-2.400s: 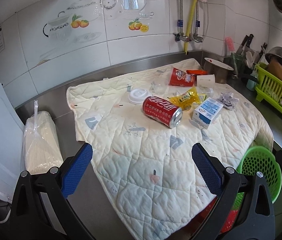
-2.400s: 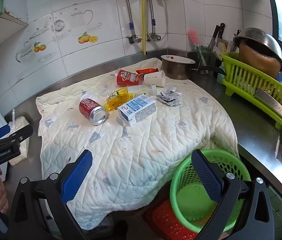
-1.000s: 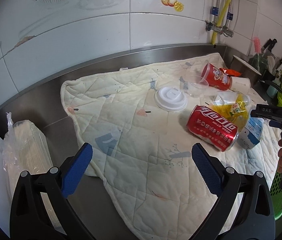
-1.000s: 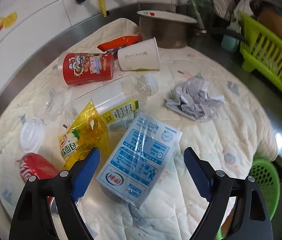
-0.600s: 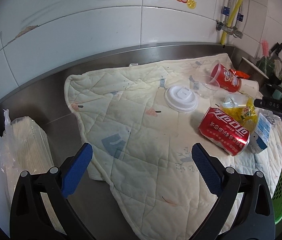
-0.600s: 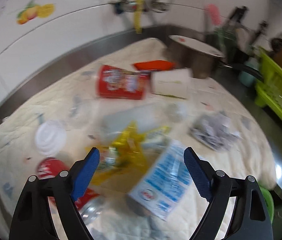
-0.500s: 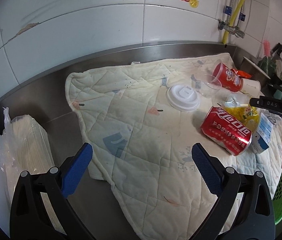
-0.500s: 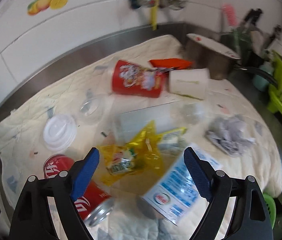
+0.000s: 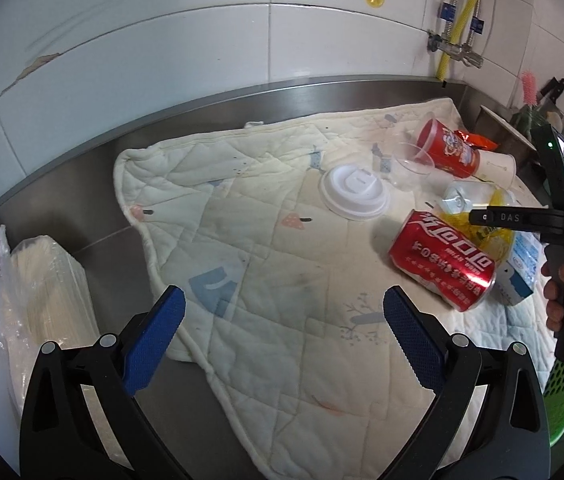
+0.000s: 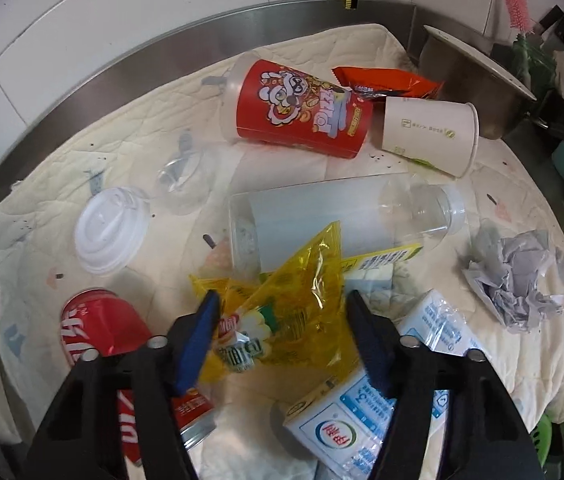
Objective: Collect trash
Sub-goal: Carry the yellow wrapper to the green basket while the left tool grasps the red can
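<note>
The right gripper (image 10: 282, 312) has its jaws partly closed around the yellow wrapper (image 10: 282, 304); its blue pads stand on both sides of the crumpled plastic (if they already press it, I cannot tell). The wrapper lies on the quilted mat (image 10: 362, 64), between the red can (image 10: 98, 332) and the milk carton (image 10: 402, 392), over the clear bottle (image 10: 322, 216). The left gripper (image 9: 282, 320) is wide open above the mat, holding nothing.

The left wrist camera is looking from well back across the quilted mat (image 9: 266, 264) toward the tiled wall, while the right wrist camera is looking down close, both sharing the red can (image 9: 442, 266) (image 10: 98, 328).
</note>
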Demonstrator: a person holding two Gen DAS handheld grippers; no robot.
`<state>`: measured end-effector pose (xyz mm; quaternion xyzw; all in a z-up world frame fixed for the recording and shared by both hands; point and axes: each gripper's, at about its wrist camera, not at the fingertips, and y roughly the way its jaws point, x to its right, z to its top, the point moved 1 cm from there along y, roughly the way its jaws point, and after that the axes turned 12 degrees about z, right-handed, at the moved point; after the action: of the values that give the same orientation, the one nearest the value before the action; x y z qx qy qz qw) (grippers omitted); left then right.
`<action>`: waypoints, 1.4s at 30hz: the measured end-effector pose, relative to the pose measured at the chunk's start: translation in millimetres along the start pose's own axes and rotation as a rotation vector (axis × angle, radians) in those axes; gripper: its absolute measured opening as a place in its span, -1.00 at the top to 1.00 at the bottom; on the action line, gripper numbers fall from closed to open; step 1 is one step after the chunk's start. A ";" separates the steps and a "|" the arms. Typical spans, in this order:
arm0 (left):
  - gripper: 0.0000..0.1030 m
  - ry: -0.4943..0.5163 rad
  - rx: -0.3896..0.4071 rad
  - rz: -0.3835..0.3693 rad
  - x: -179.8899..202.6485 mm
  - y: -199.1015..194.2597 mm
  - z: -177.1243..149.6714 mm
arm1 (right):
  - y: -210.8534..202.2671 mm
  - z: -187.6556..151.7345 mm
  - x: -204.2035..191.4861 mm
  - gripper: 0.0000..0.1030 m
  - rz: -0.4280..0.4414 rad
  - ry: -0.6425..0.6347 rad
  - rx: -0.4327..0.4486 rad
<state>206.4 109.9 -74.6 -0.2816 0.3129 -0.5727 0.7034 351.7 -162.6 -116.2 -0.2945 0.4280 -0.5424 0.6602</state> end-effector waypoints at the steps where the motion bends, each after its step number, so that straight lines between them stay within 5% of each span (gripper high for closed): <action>1: -0.90 -0.005 -0.005 -0.010 1.2 -0.1 1.3 | -1.6 -0.3 -1.4 -0.07 0.001 -0.008 0.004; 10: -0.90 -0.002 -0.034 -0.082 32.3 1.0 10.7 | -39.3 -11.5 -11.8 0.14 0.034 -0.059 0.086; 19: -0.90 -0.113 -0.178 -0.202 67.3 18.7 29.2 | -97.3 -29.5 -12.8 0.14 0.004 -0.099 0.193; 32: -0.90 -0.264 -0.399 -0.164 126.7 65.5 41.8 | -180.5 -95.7 25.0 0.12 -0.041 -0.054 0.297; 39: -0.87 -0.316 -0.520 -0.146 146.3 91.0 34.2 | -206.1 -152.1 66.3 0.10 -0.151 0.014 0.287; 42: -0.61 -0.331 -0.541 -0.138 149.4 99.7 29.4 | -209.4 -180.9 90.8 0.08 -0.226 0.062 0.261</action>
<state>313.7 -17.3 -148.4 -0.5682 0.3153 -0.4615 0.6040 98.7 -286.7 -43.0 -0.2359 0.3383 -0.6727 0.6143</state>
